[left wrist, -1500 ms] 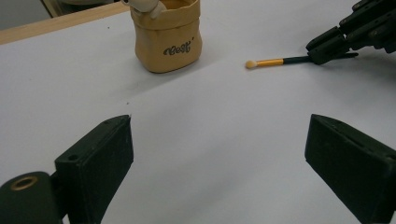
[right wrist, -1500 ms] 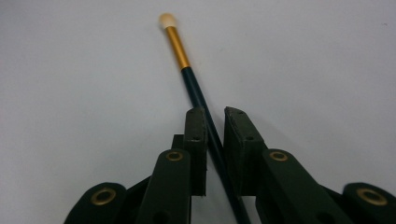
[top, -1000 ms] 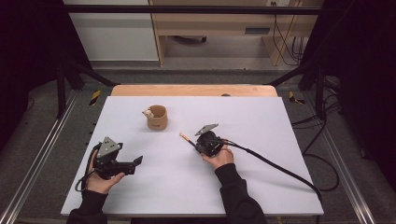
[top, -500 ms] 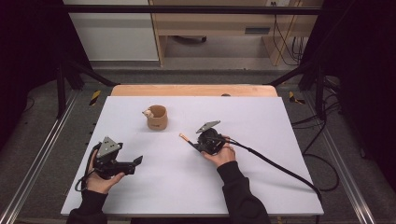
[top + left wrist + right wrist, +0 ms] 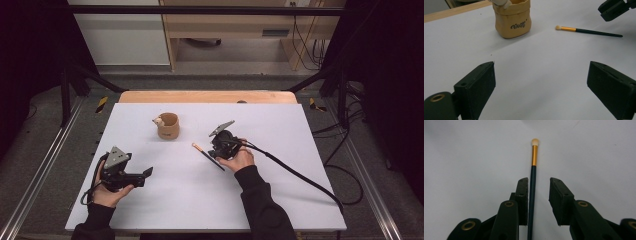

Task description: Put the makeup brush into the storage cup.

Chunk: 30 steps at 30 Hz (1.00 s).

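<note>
The white table [image 5: 300, 150] carries a tan pouch [image 5: 168, 126] beyond the left gripper [image 5: 146, 173] and a brush [image 5: 207, 156] under the right gripper [image 5: 216, 150].

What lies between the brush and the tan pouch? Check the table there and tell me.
Nothing visible does. Bare white table separates the brush from the tan pouch. The right claw stands open, the brush handle between its jaws.

The brush [image 5: 533, 182] is seen with a black handle, a gold band and a cream tip. The cup [image 5: 169, 126] is tan with dark letters. The counter [image 5: 310, 150] is white.

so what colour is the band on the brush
Gold, on the brush; clearest in the right gripper view.
</note>
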Available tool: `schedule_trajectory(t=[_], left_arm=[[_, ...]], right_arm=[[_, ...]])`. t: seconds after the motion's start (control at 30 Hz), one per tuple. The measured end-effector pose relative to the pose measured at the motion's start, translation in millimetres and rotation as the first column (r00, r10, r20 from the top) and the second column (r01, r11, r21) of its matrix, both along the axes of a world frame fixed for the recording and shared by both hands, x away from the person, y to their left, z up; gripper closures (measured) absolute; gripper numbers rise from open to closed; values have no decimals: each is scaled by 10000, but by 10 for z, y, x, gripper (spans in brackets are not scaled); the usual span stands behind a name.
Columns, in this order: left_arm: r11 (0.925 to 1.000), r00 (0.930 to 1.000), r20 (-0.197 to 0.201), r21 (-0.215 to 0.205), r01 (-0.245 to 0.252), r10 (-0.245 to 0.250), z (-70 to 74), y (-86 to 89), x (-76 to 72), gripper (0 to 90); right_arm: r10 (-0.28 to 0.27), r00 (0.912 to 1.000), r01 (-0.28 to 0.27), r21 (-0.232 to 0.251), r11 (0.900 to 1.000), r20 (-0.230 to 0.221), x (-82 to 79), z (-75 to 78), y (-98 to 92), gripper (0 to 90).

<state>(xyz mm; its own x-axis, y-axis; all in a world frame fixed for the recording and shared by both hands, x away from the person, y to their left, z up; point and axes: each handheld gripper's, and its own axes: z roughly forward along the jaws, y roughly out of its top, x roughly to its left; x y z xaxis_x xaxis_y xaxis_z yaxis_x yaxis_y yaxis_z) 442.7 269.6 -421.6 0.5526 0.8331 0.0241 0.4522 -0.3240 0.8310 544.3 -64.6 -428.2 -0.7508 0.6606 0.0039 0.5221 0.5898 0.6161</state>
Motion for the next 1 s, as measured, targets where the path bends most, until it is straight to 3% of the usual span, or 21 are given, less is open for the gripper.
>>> schedule_trajectory(t=[0.07, 0.17, 0.37, 0.6, 1.0], left_arm=[[10000, 10000, -13, 6, -2, 2, -1, 2, 3, 77], [10000, 10000, -22, 12, -14, 14, -5, -3, 5, 77], [10000, 10000, -90, 82, 28, -27, -12, -8, 8, 77], [9999, 10000, -57, 134, 59, -58, -13, -13, 9, 77], [9998, 9999, -42, 179, 134, -134, -15, -33, 4, 77]], right_arm=[[85, 9999, -86, -235, 9997, -53, 26, 15, 47, 682], [76, 9999, -78, -180, 9998, -155, 44, 20, 77, 681], [57, 9986, -79, -419, 9991, -534, 121, -63, 144, 685], [279, 9976, -324, -694, 9971, -637, 137, -114, 224, 694], [206, 9934, -342, -1205, 9921, -1126, 211, -197, 279, 729]])
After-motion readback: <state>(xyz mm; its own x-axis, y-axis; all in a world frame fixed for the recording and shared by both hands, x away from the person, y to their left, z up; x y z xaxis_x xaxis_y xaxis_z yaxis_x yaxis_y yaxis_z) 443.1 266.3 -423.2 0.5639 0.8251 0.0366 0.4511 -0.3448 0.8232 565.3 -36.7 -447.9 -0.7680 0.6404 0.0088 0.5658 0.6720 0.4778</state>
